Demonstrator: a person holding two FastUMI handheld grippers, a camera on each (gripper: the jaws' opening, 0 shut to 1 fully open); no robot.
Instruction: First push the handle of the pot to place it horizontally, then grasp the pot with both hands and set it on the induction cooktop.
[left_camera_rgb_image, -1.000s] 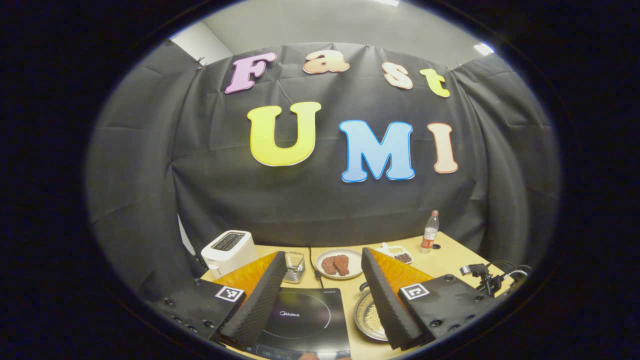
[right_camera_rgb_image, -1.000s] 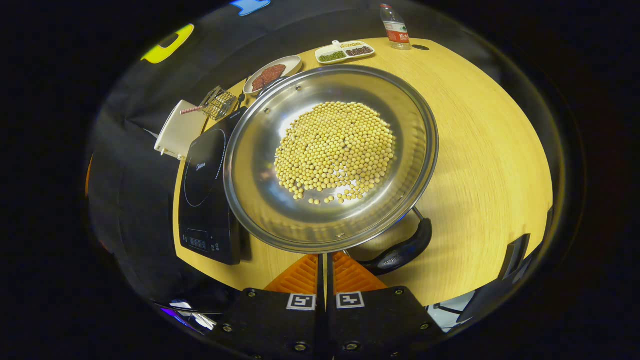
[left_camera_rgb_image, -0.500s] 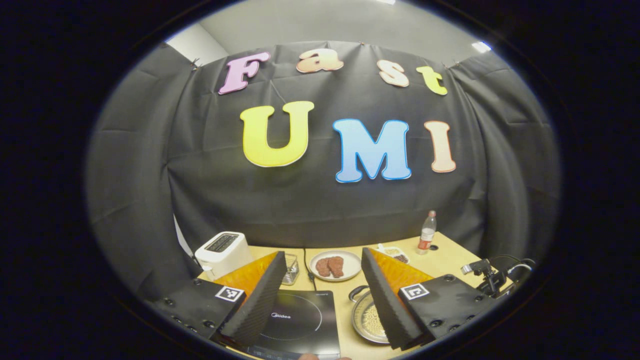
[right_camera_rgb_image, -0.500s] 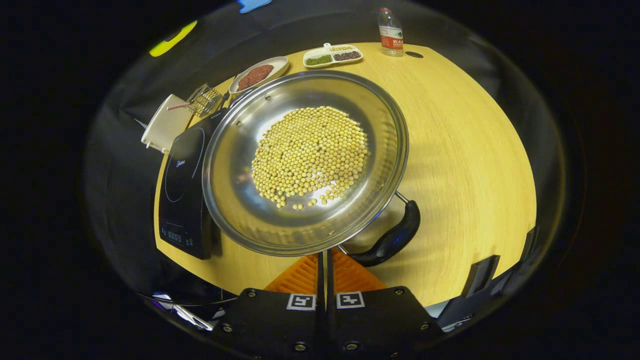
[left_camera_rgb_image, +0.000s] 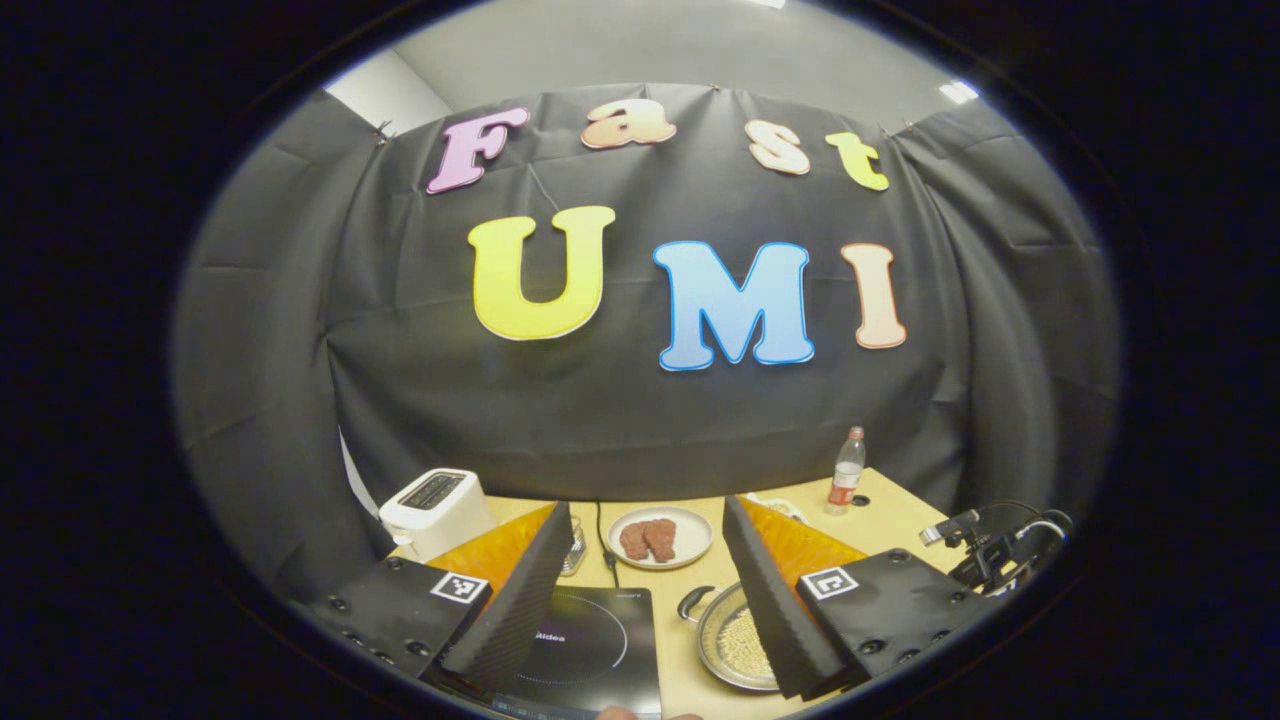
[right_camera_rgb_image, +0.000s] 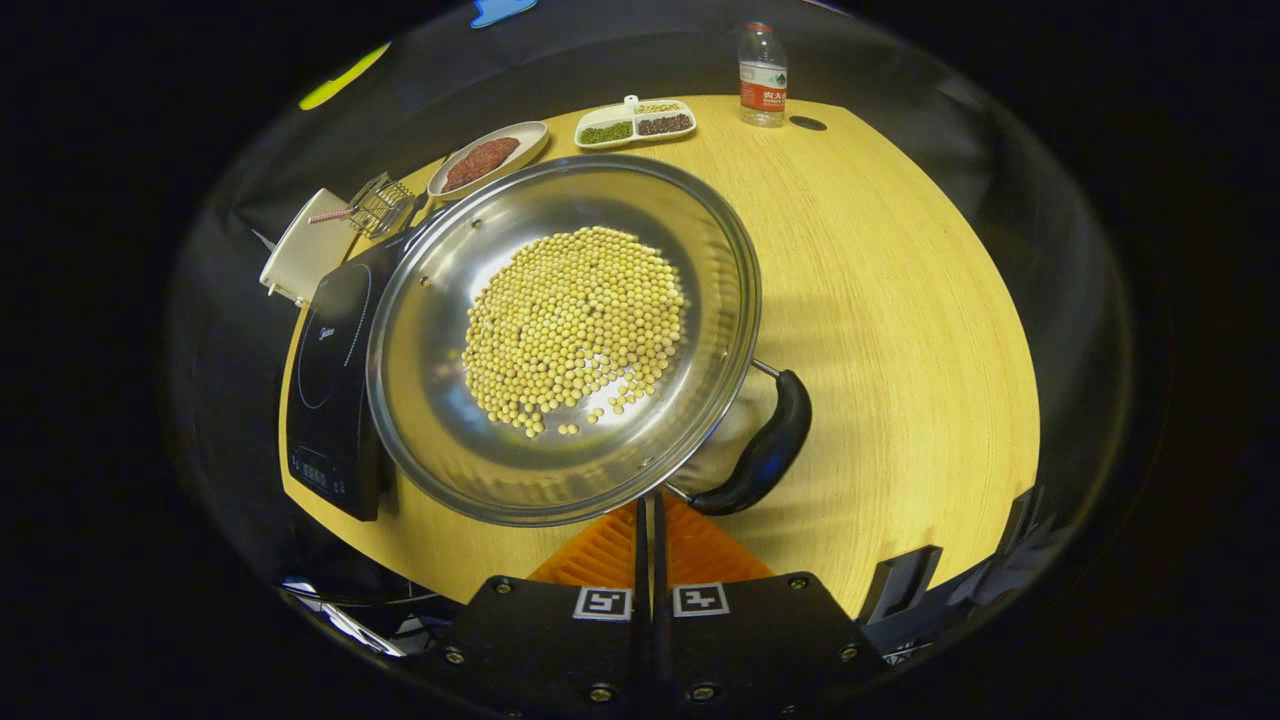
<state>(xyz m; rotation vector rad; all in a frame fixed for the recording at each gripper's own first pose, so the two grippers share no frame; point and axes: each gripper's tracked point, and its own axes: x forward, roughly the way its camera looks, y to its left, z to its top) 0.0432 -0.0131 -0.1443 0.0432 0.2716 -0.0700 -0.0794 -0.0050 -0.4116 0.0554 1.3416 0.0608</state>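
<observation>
The left gripper (left_camera_rgb_image: 648, 590) is being held level, pointing forward across the table toward the booth's back wall, with its two fingers (left_camera_rgb_image: 515, 610) standing wide apart and nothing between them. The right gripper (right_camera_rgb_image: 650, 520) is being held higher and is tilting steeply downward, looking at the tabletop from above. Its two fingers are lying pressed together, with no more than a thin slit showing between them, and their tips are reaching just under the near rim of the pot (right_camera_rgb_image: 440, 440); whether they are touching it cannot be told.
</observation>
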